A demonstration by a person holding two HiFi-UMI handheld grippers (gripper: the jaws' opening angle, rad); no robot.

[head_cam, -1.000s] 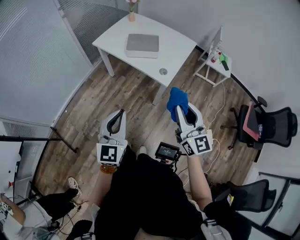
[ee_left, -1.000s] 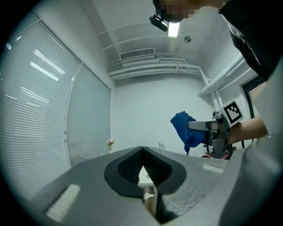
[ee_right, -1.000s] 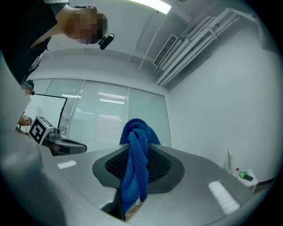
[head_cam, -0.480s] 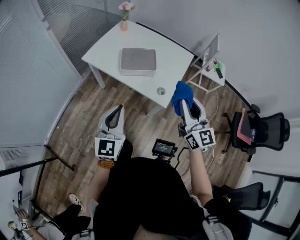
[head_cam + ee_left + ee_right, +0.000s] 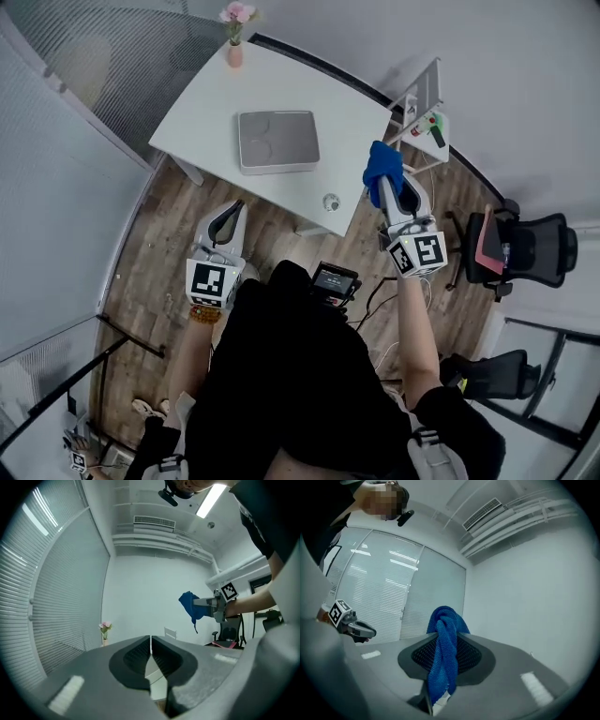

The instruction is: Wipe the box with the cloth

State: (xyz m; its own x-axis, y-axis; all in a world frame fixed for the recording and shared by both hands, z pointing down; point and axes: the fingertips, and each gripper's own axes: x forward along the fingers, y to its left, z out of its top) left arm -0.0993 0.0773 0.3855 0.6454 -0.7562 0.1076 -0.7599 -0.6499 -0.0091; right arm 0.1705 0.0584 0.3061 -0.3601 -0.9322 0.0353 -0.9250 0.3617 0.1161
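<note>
The grey flat box (image 5: 276, 141) lay near the middle of the white counter (image 5: 202, 108), with nothing on top of it. At the far corner of the counter stood a small vase with pink flowers (image 5: 234, 42), and close to the near edge was a small round object (image 5: 330, 202) that I could not identify.

The right hand-held gripper (image 5: 387, 184) was clenched on the blue cloth (image 5: 382, 167). In the right gripper view the cloth stood bunched between the two jaws and hung down over them. In the head view the cloth appeared at the right edge of the counter, apart from the box.

The left hand-held gripper (image 5: 237, 206) was clenched with nothing in it; in the left gripper view its jaws met in one thin line. It was over the wooden floor (image 5: 150, 244), just before the near edge of the counter.

A black office chair (image 5: 525, 253) stood to the right.
</note>
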